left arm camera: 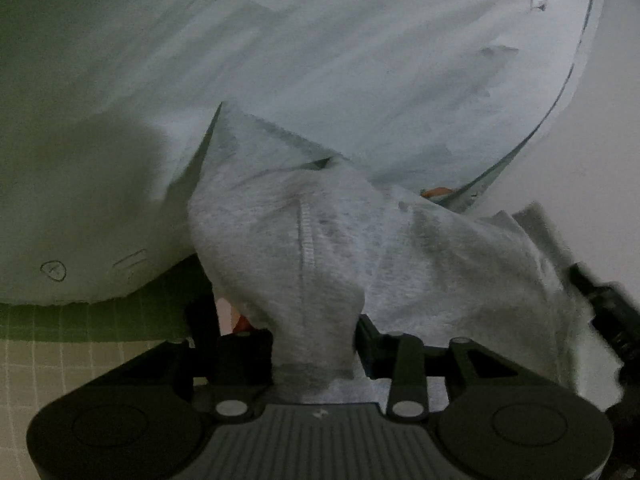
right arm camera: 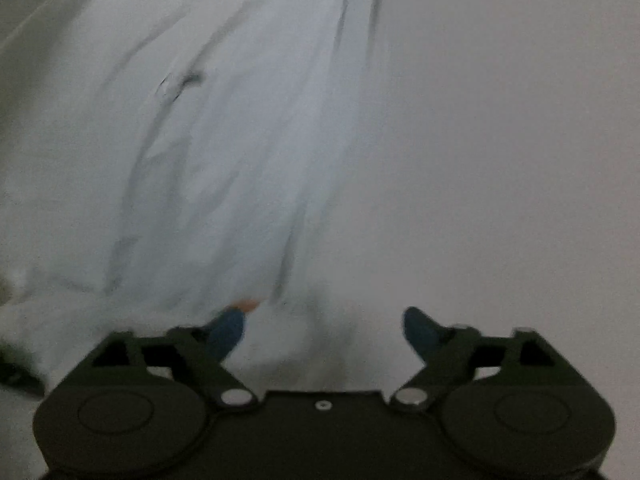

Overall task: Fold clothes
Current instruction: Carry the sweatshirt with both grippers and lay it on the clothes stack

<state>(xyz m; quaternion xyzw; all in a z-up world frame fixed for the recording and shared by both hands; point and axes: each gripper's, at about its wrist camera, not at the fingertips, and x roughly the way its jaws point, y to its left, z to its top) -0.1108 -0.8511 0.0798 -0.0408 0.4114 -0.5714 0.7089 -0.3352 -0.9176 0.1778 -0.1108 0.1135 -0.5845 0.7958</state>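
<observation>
Left wrist view: the left claw (left arm camera: 314,344) is pinched tight on a bunched fold of a grey garment (left arm camera: 340,248), a fleecy heathered knit with a stitched seam running down toward the fingers. The cloth rises straight out from between the two black fingers (left arm camera: 256,350) and spreads ahead and to the right of the claw, draping over the right finger. Ahead of it and above lies a pale sheet (left arm camera: 320,60), wrinkled, with a dark piped edge curving down on the far right and small pen marks low on the left. A scrap of orange (left arm camera: 438,191) peeks out just past the garment's far edge; what it belongs to cannot be told. Low and left of the claw shows a green gridded mat (left arm camera: 80,320). At the right edge a blurred black piece of the right gripper (left arm camera: 608,312) touches or nearly touches the garment's hem.

Right wrist view: the picture is blurred. The right gripper (right arm camera: 324,330) stands spread wide, its blue-tipped fingers (right arm camera: 226,334) well apart with nothing between them. The left fingertip sits at the near edge of the pale sheet (right arm camera: 224,140), which stretches ahead and to the left in long creases. Ahead and to the right of the claw is a plain whitish table surface (right arm camera: 500,160).
</observation>
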